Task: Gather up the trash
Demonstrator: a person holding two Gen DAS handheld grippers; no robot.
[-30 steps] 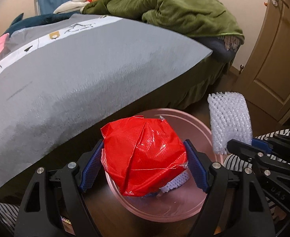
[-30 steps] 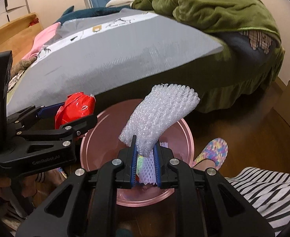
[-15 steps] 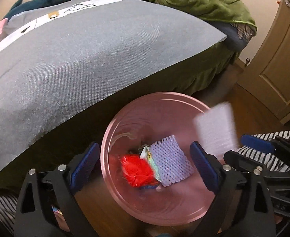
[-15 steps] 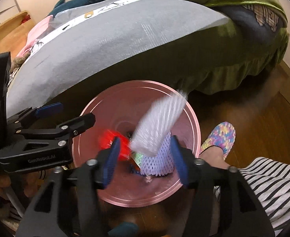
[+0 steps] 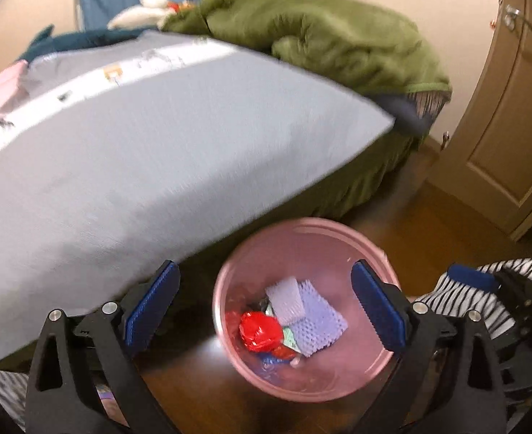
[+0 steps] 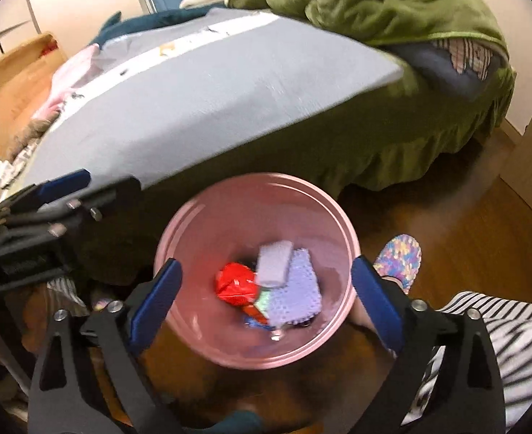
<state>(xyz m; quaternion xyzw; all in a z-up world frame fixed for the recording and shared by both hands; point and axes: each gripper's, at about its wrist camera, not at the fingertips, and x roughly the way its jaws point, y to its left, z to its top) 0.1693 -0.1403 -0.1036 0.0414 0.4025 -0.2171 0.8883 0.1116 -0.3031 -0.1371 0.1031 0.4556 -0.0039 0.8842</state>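
Observation:
A pink round bin (image 5: 338, 231) stands on the wood floor by the bed; it also shows in the right wrist view (image 6: 201, 209). Inside lie a crumpled red wrapper (image 5: 260, 331) (image 6: 235, 284), two white foam nets (image 5: 284, 300) (image 6: 275, 262) and other scraps. My left gripper (image 5: 266, 307) is open and empty above the bin. My right gripper (image 6: 266, 300) is open and empty above it too. The left gripper also shows at the left of the right wrist view (image 6: 49, 209).
The bed with a grey cover (image 5: 139, 144) and a green blanket (image 5: 320, 43) rises just behind the bin. A wooden door (image 5: 512, 115) is at the right. A foot in a colourful slipper (image 6: 400, 258) and a striped trouser leg (image 6: 501, 343) are beside the bin.
Both grippers opened. The red wrapper and the white foam net dropped into the bin and now lie at its bottom. Both grippers rose a little.

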